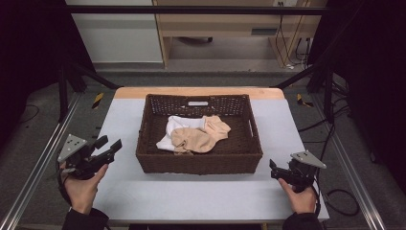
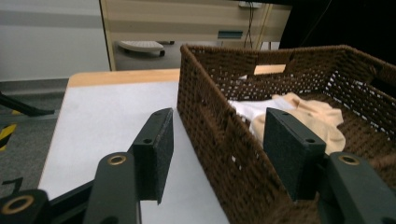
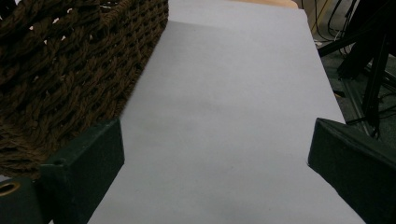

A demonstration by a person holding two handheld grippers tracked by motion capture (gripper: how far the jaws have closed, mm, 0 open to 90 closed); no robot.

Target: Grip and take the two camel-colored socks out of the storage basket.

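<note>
High view: the brown wicker basket [image 1: 199, 165] sits mid-bench, and the clothes in it, a beige garment [image 1: 201, 135] lying over a white garment [image 1: 173, 125], are bunched a little left of its centre. The left gripper [image 1: 109, 143] is held off the basket's near-left corner, its fingers spread and empty; the beige garment lies toward 2 o'clock from them, across the left wall. The right gripper [image 1: 274, 168] rests low by the near-right corner, with the clothes toward 10 o'clock. I judge the left the nearer, though not by much. The heap's long axis runs roughly from 8 to 2 o'clock.

Left gripper view: the fingers [image 2: 154, 151] stand wide with nothing between them, straddling the line of the basket wall [image 2: 219, 140]. The beige garment [image 2: 322, 119] lies beyond the right-hand finger at about 1 o'clock; that finger covers part of it, and the white garment [image 2: 250, 108] peeks out behind.

Right gripper view: the fingers [image 3: 86, 170] are wide apart over the bare bench [image 3: 224, 116], holding nothing. The basket's weave [image 3: 70, 60] rises at 10 o'clock and hides the clothes.
</note>
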